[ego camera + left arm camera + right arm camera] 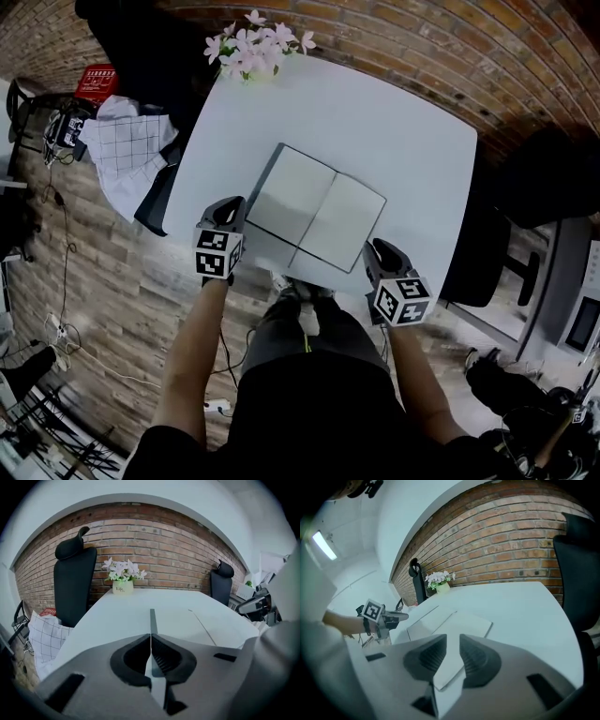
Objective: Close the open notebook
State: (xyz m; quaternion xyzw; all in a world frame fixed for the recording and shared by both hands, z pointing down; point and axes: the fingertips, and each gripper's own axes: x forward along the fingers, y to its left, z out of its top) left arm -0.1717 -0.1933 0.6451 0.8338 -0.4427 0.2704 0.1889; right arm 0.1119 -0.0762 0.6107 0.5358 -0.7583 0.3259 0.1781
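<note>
An open notebook (pixel 317 208) with blank white pages lies flat on the white table (pixel 375 122), near its front edge. My left gripper (pixel 229 210) hovers at the notebook's left edge; in the left gripper view its jaws (pixel 150 637) meet with nothing between them, and the notebook's dark cover edge (pixel 153 618) runs straight ahead. My right gripper (pixel 382 249) is by the notebook's near right corner. In the right gripper view it (pixel 453 640) stands open with a gap between the ribbed pads, the notebook (pixel 445 620) lying beyond it and the left gripper (pixel 382 616) off to the left.
A pot of pale pink flowers (pixel 255 52) stands at the table's far corner. A black chair with a checked cloth (pixel 127 150) stands to the left beside a red basket (pixel 97 82). Another black chair (pixel 478 253) is on the right. A brick wall runs behind.
</note>
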